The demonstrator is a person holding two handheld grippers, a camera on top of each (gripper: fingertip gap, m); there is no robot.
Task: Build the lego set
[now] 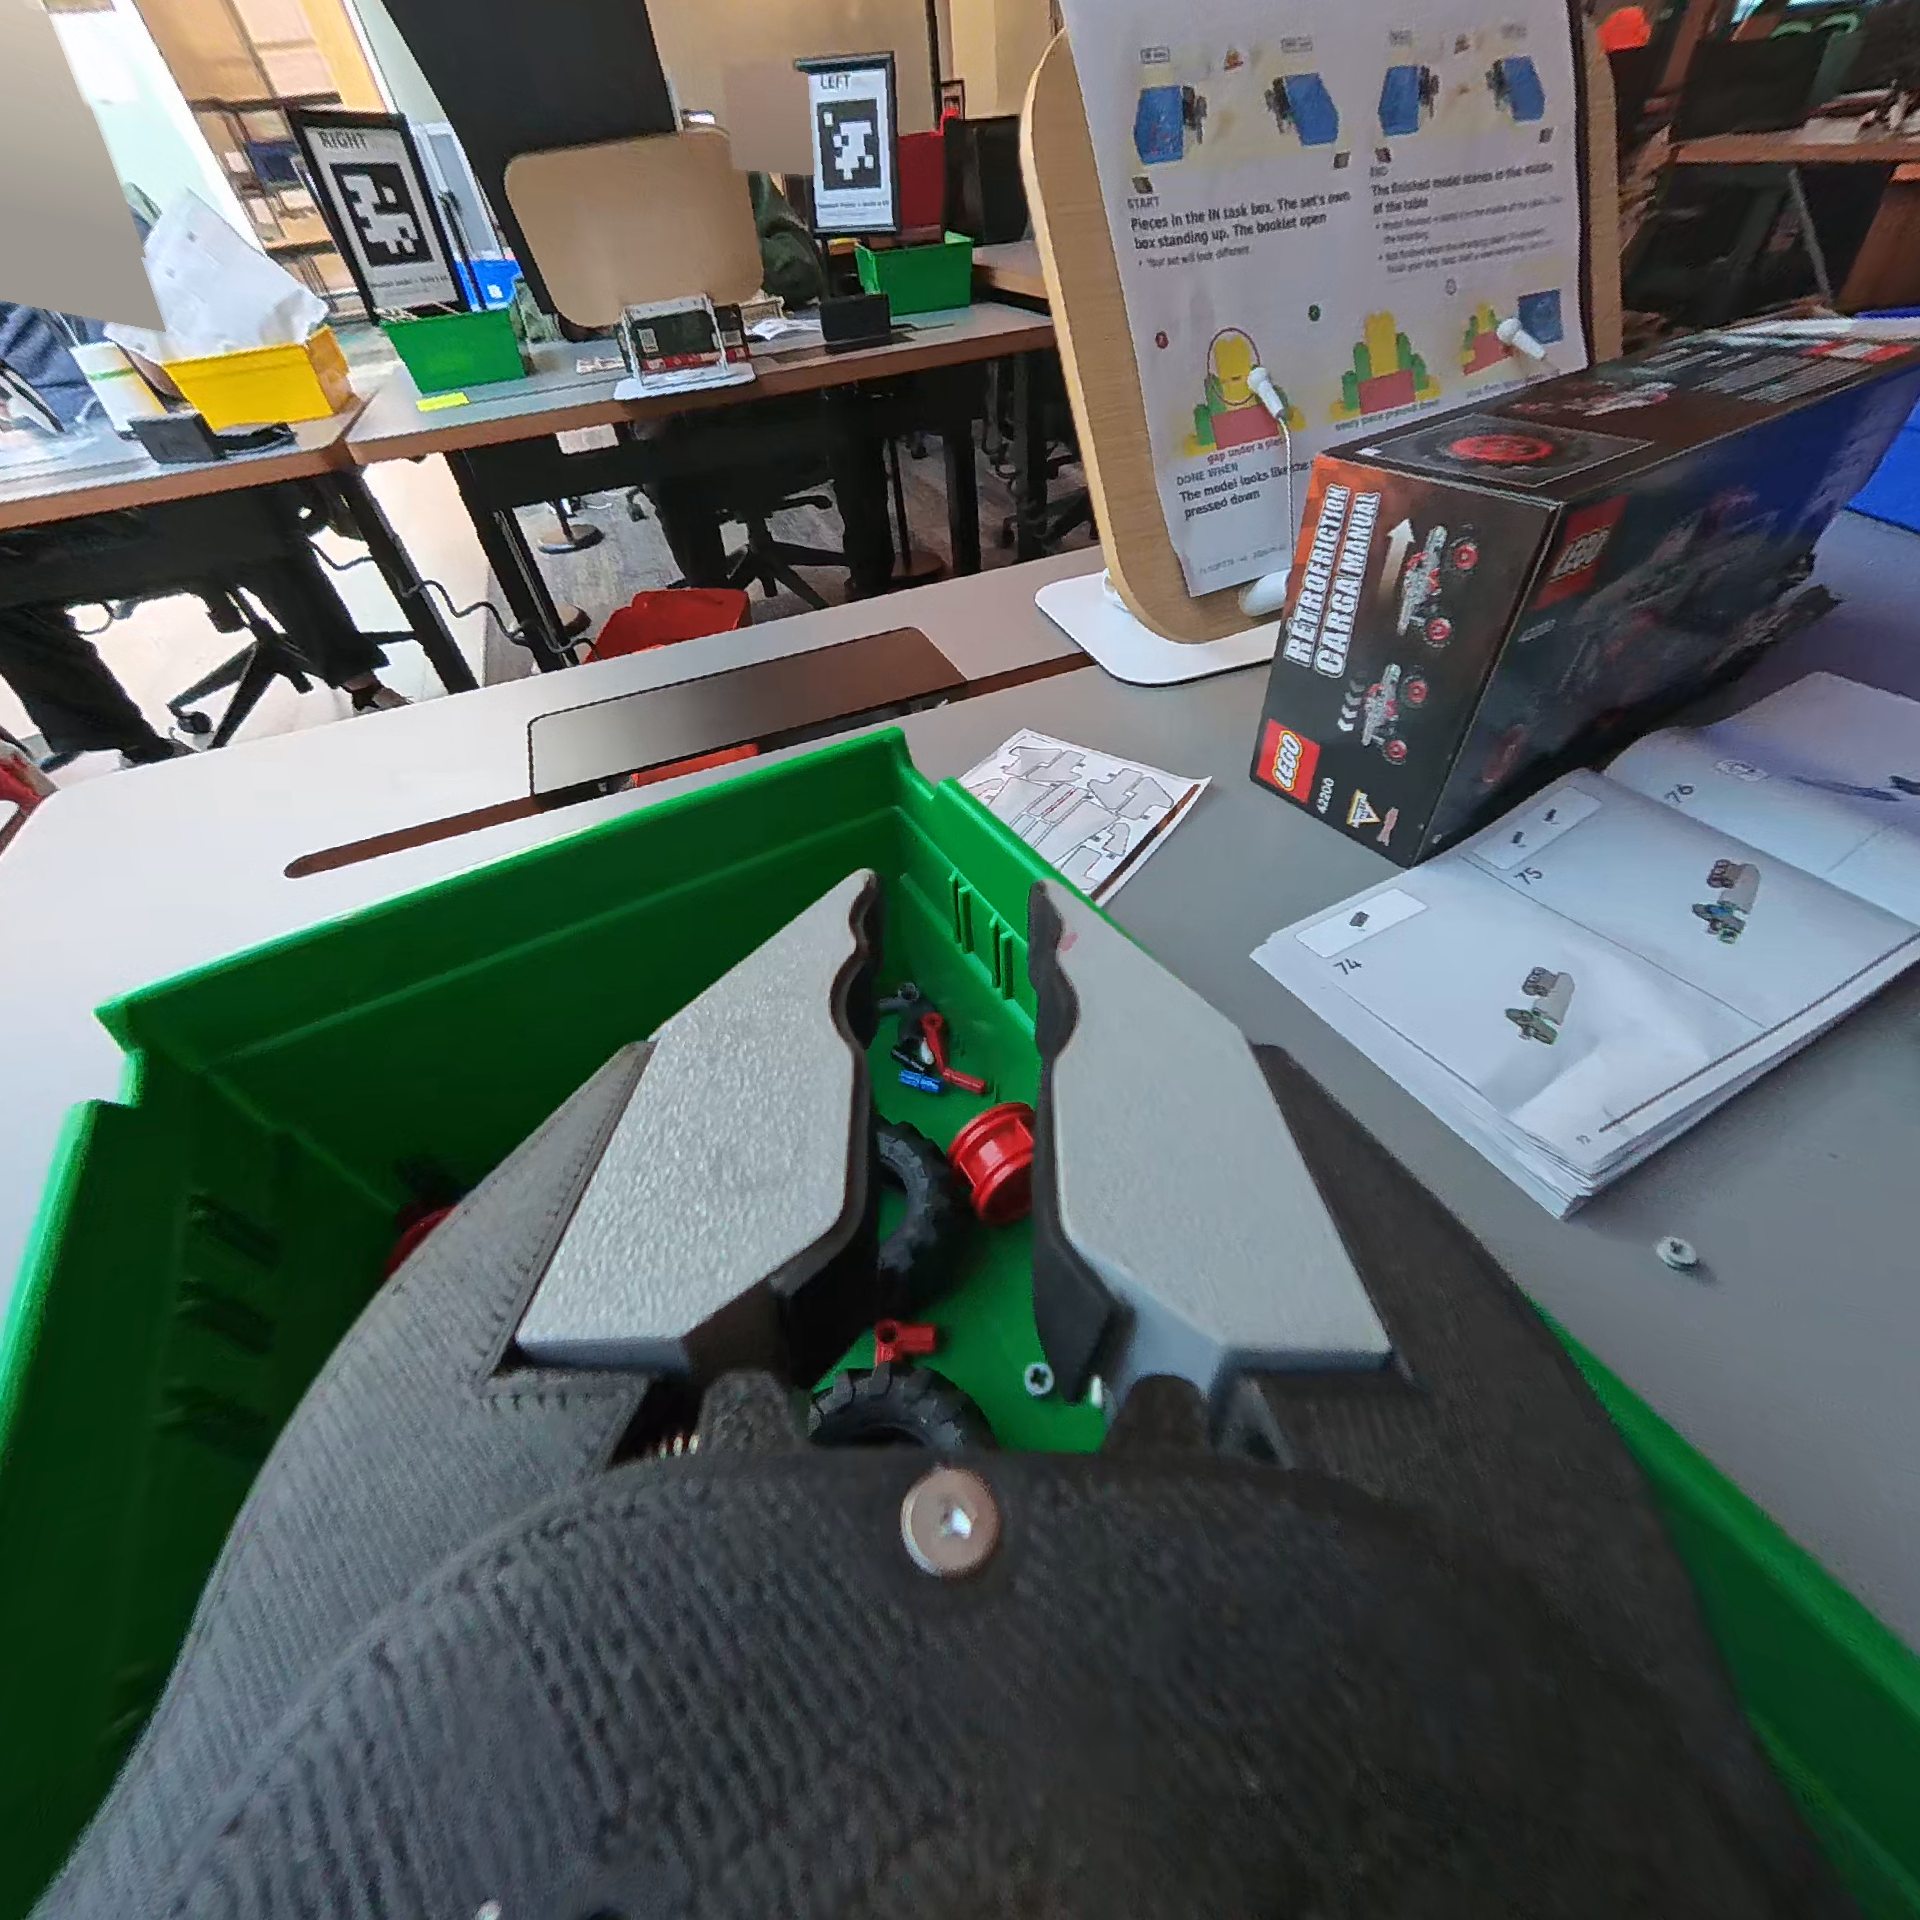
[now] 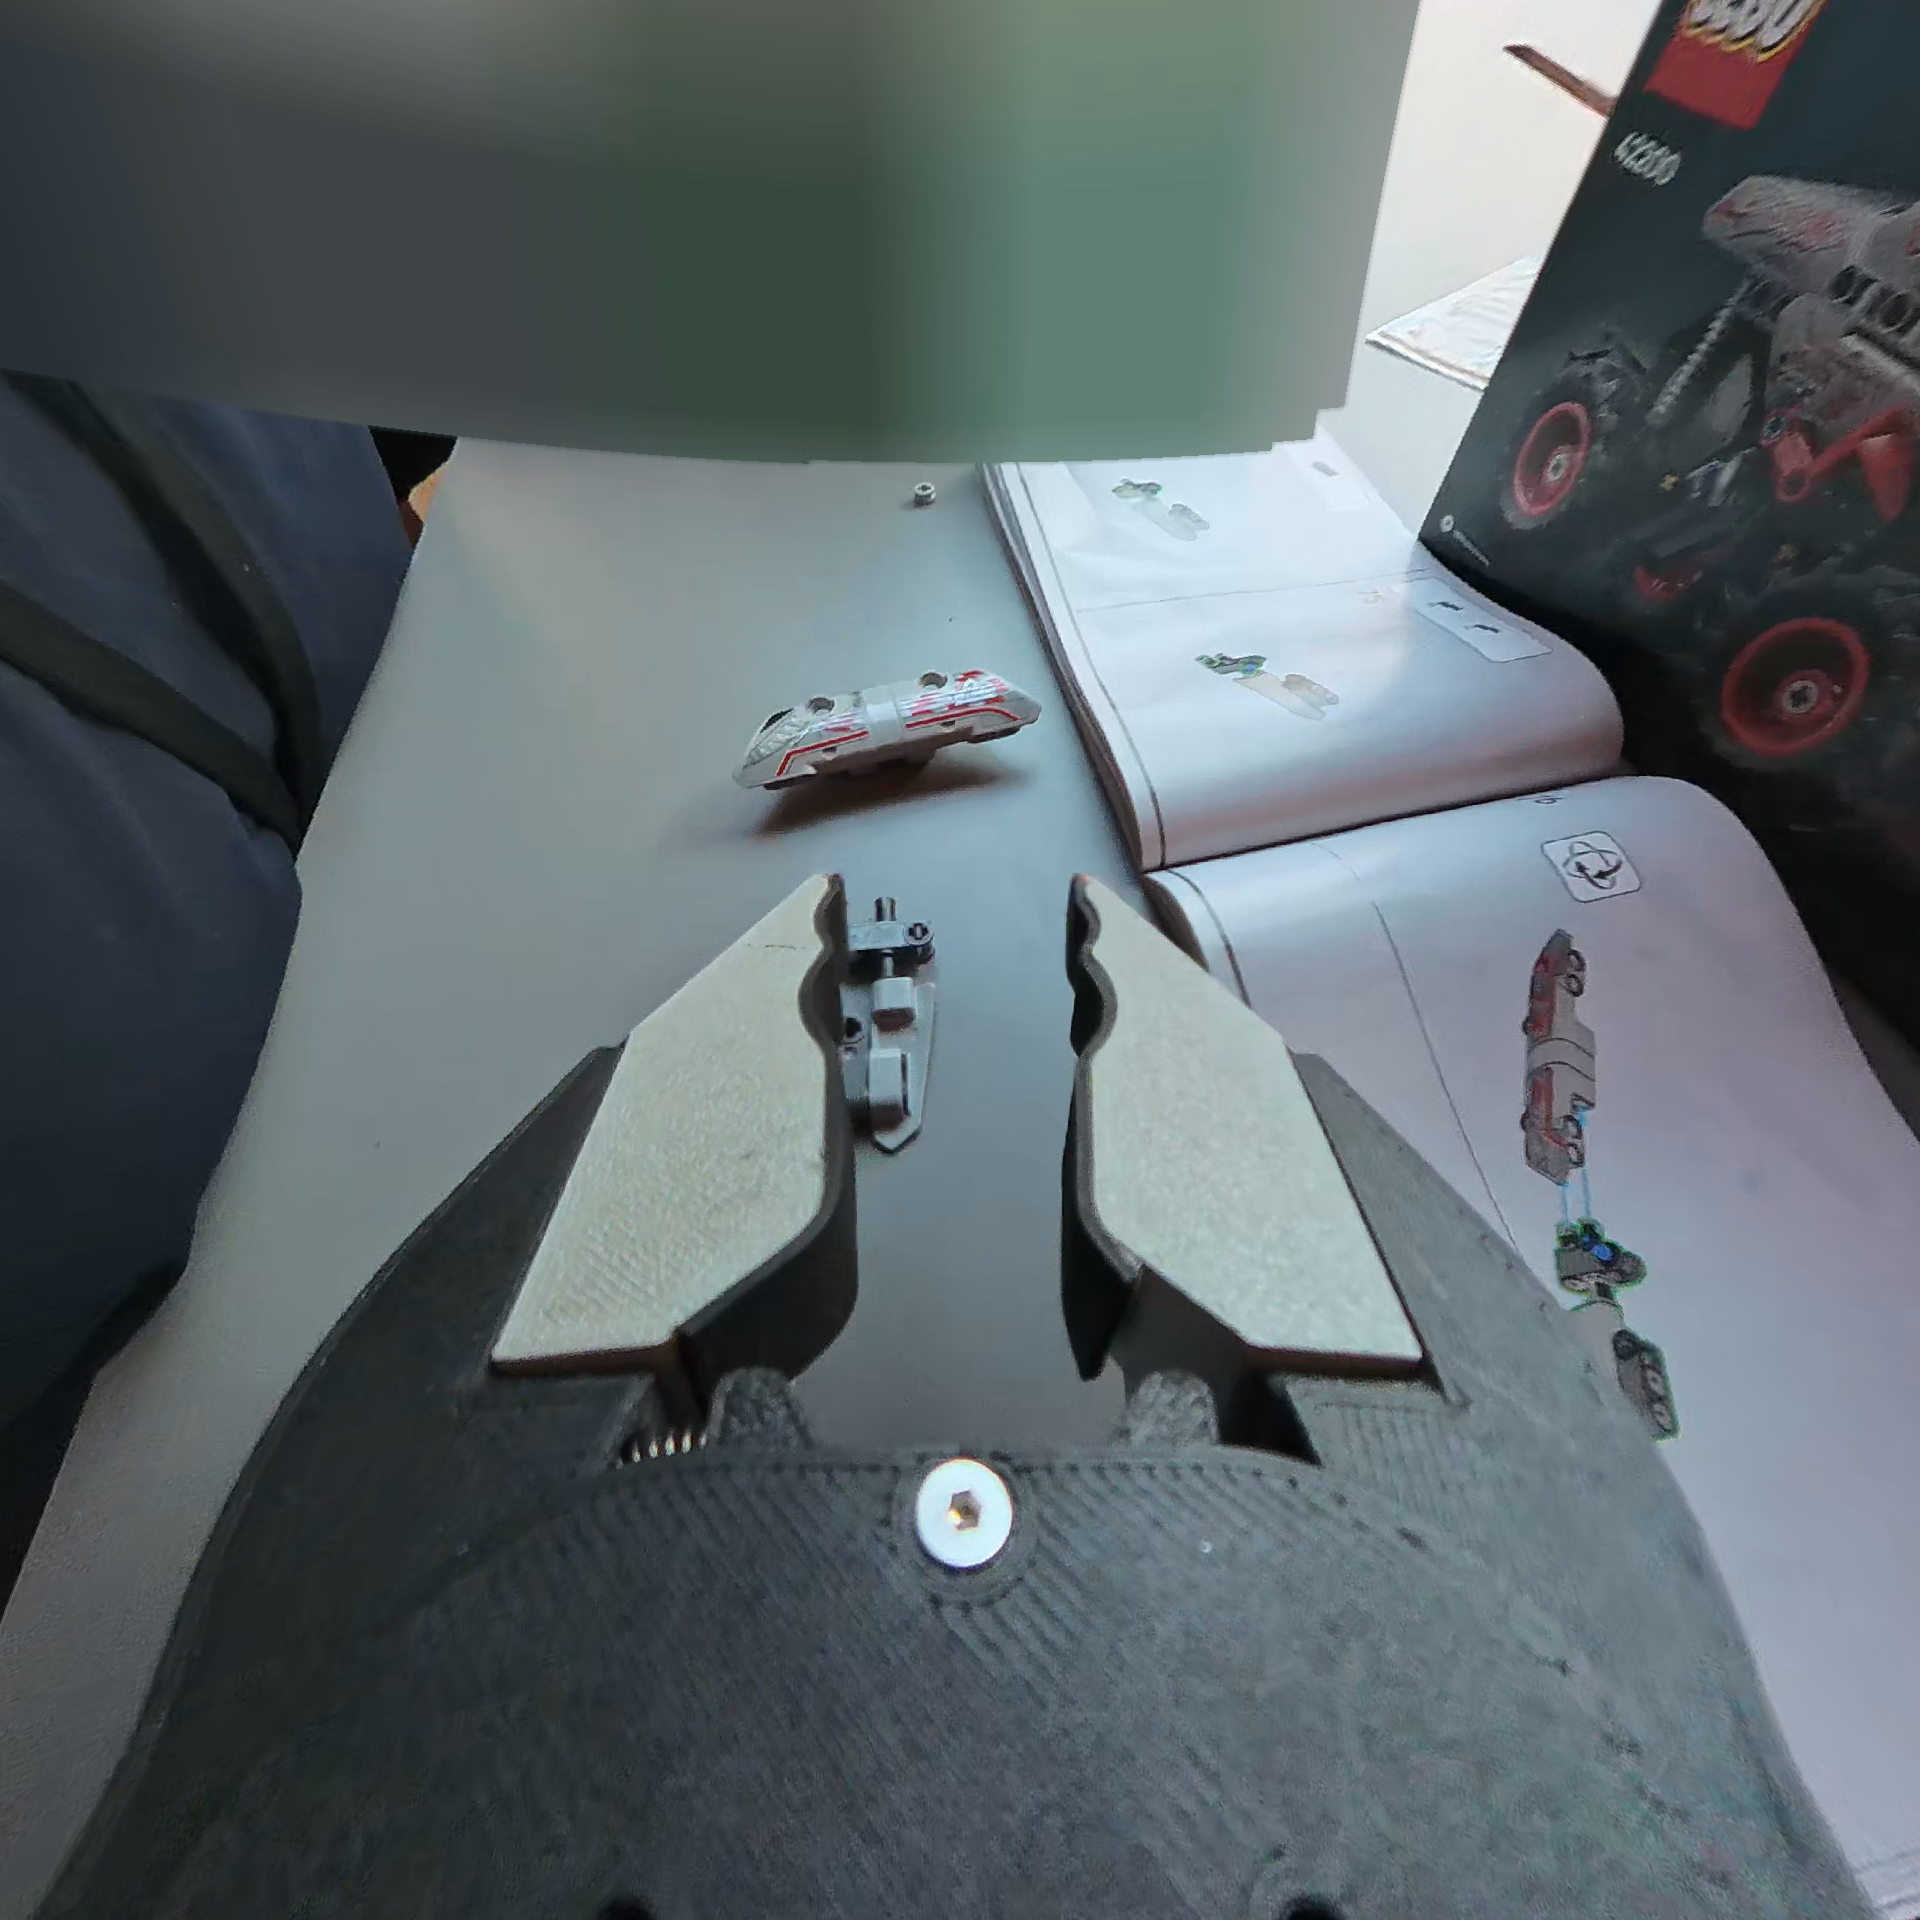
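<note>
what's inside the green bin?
Inside the green bin: a red wheel hub, black tires, small red, blue and black pins. The open left gripper covers the rest.

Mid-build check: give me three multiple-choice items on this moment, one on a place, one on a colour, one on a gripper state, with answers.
1. Where is the left gripper?
A. over the booklet
B. over the green bin
C. over the set box

2. What colour is the wheel hub in the bin?
A. red
B. yellow
C. white

3. How is the right gripper?
A. shut on the grey piece
B. shut, empty
C. open

Answers: 1 B, bin walls surround its fingers. 2 A, it shows red beside a black tyre. 3 C, the grey piece lies on the table between spread fingers.
</note>
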